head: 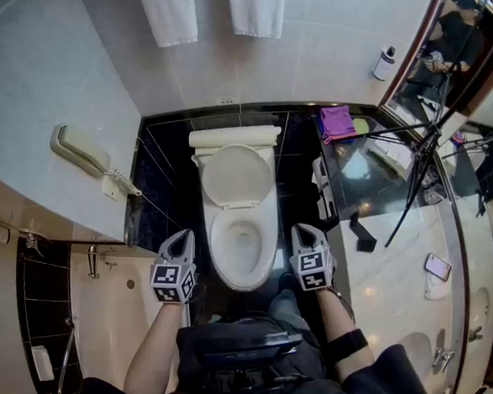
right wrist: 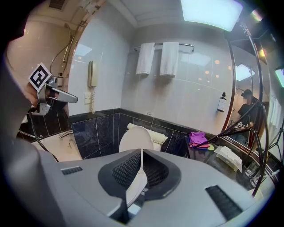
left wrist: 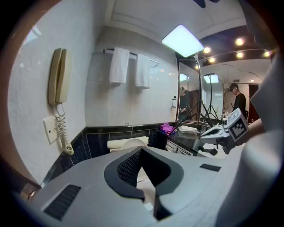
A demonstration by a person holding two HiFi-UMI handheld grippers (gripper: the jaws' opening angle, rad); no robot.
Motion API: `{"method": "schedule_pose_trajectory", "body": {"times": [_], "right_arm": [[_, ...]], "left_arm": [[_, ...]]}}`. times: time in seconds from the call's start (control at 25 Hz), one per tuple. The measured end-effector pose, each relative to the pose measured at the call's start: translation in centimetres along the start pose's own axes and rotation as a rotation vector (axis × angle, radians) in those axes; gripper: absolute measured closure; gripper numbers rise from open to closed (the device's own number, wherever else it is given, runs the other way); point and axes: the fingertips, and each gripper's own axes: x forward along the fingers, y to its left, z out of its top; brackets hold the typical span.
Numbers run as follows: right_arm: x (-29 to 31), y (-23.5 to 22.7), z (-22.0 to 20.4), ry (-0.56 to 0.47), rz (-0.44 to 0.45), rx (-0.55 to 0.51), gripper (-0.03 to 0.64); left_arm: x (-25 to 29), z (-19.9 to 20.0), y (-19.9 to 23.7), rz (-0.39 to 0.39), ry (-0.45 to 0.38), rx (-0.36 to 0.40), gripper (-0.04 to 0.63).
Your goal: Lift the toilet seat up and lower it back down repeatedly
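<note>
The left tongs [head: 181,240] and the right tongs [head: 304,234] are both clenched on nothing, each with its tips pressed together. The toilet [head: 218,242] stands between them, just ahead and below. The toilet seat [head: 237,176] looks raised, leaning back against the tank [head: 234,137] beyond both tongs, though from here the seat and lid are hard to tell apart.

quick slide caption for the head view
A white toilet, lid raised against the cistern, left gripper and right gripper held at either side
</note>
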Motion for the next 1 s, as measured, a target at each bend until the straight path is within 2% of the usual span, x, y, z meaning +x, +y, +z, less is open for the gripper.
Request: {"method": "schedule_pose_trajectory", "body": {"times": [0.28,0.6,0.88,1.0], "right_arm": [[0.2,0.7,0.0,0.003,0.014,0.003,0.584],[1.0,0.9,-0.9,0.033,0.028,0.023,0.584],[2.5,0.2,-4.4,0.092,0.005,0.150,0.578],[3.8,0.5,-7.2,0.130,0.028,0.239,0.537]], "left_arm": [[-0.7,0.8,0.6,0.017,-0.022,0.007,0.595],[-0.1,-0.3,0.3,0.016,-0.003,0.024,0.595],[2.1,-2.2,-1.5,-0.040,0.040,0.063,0.595],[3.6,-3.7,-2.5,-0.064,0.067,0.086,0.595]]}}
